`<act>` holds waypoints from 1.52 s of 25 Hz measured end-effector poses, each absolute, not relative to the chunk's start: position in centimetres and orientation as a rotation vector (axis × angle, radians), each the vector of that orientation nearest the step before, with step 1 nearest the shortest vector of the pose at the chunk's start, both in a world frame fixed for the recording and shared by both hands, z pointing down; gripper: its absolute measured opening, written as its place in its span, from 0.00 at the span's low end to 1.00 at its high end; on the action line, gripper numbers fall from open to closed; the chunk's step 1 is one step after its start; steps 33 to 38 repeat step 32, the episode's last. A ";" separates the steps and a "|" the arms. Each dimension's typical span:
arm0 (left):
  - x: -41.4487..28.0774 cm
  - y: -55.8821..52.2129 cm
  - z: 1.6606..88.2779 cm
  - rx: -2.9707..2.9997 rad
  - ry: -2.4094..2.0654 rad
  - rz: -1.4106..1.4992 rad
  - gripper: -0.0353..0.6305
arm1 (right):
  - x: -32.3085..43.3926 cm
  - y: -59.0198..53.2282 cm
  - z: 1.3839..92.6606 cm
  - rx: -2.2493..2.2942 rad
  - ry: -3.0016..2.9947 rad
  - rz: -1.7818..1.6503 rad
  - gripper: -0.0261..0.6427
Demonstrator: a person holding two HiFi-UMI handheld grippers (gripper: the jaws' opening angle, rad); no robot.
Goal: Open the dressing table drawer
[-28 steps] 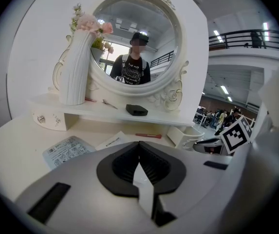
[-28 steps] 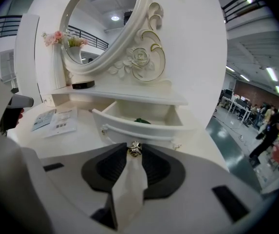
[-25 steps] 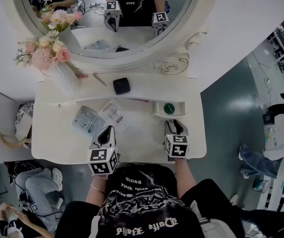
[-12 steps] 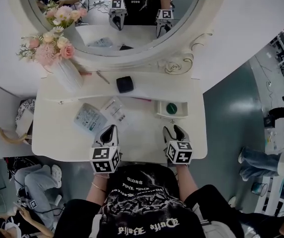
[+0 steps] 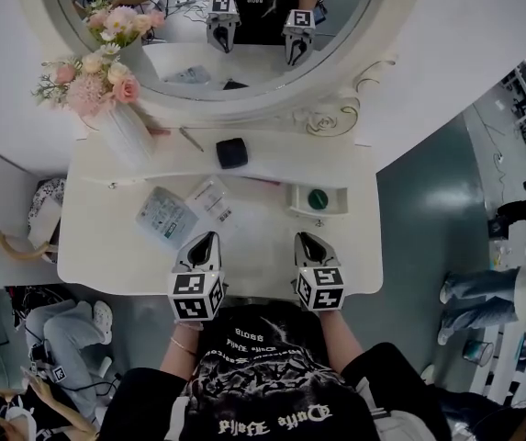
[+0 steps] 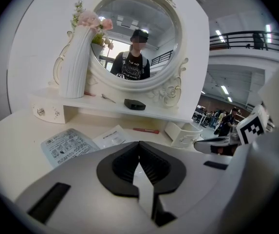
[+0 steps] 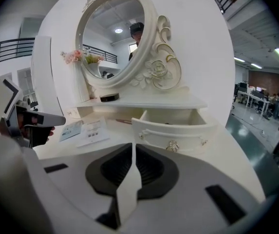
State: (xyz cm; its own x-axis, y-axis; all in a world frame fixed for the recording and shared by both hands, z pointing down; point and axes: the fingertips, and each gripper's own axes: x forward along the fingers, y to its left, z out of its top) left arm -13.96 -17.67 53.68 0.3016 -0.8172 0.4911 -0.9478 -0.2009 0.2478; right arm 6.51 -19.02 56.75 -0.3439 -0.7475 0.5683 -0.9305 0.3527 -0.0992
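The small white drawer [image 5: 318, 211] on the right, under the dressing table's shelf, stands pulled out, and a round green thing [image 5: 318, 198] lies inside it. In the right gripper view its curved front [image 7: 174, 132] with a metal knob [image 7: 172, 146] faces me. My right gripper [image 5: 303, 238] hovers in front of it over the table's front edge, apart from the knob. Its jaws are closing, all but together, with nothing between them [image 7: 132, 156]. My left gripper [image 5: 205, 239] rests shut and empty over the table's front, to the left [image 6: 139, 154].
A white vase of pink flowers [image 5: 123, 129], a black box [image 5: 231, 152] and a thin stick stand on the shelf below the oval mirror [image 5: 244, 72]. Two leaflets [image 5: 164, 219] and a red pen [image 5: 264, 183] lie on the tabletop. A second small drawer [image 6: 46, 112] sits at the left.
The right gripper has drawn back from the open drawer toward the table's front edge and slightly left. Its jaws spread wide, then came together. The left gripper stayed put.
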 end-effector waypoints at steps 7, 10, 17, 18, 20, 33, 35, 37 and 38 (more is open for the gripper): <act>-13.3 -16.9 54.0 2.080 -1.549 0.363 0.08 | 4.3 -18.9 55.8 1.403 -2.264 0.491 0.05; -13.2 -16.6 54.2 2.081 -1.546 0.369 0.08 | 3.7 -18.6 55.7 1.376 -2.279 0.473 0.05; -14.0 -16.4 54.4 2.075 -1.564 0.385 0.08 | 2.9 -18.6 55.1 1.354 -2.297 0.436 0.05; -14.2 -16.4 54.4 2.071 -1.569 0.387 0.08 | 2.7 -18.6 55.1 1.354 -2.299 0.433 0.05; -14.6 -16.3 54.5 2.065 -1.575 0.390 0.08 | 2.5 -18.6 55.0 1.351 -2.303 0.431 0.05; -15.0 -15.5 55.7 2.045 -1.578 0.434 0.08 | 2.0 -18.4 54.9 1.349 -2.310 0.408 0.05; -15.0 -15.5 55.7 2.045 -1.578 0.434 0.08 | 2.0 -18.4 54.9 1.349 -2.310 0.408 0.05; -15.0 -15.5 55.7 2.045 -1.578 0.434 0.08 | 2.0 -18.4 54.9 1.349 -2.310 0.408 0.05; -15.0 -15.5 55.7 2.045 -1.578 0.434 0.08 | 2.0 -18.4 54.9 1.349 -2.310 0.408 0.05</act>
